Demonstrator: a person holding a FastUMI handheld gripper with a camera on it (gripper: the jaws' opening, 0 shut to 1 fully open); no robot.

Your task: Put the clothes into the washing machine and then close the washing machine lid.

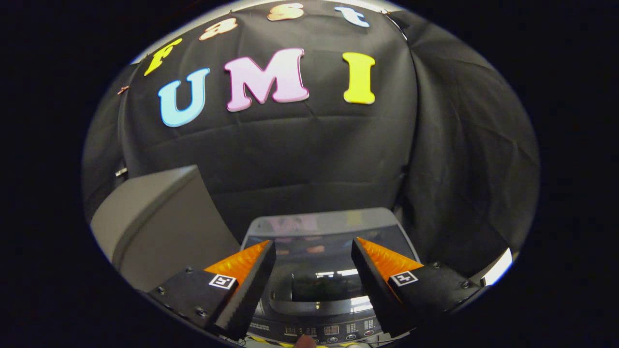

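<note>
Below our open, empty gripper (313, 270), at 6 o'clock, the washing machine (319, 319) lid (324, 237) looks closed; we risk pressing its control panel (333, 331) accidentally.

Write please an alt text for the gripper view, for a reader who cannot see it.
The gripper hangs with its jaws open and empty above a small washing machine whose lid stands raised. The control panel lies between the jaws, at the machine's near edge. A grey box stands beside the machine, and black cloth hangs behind.
</note>
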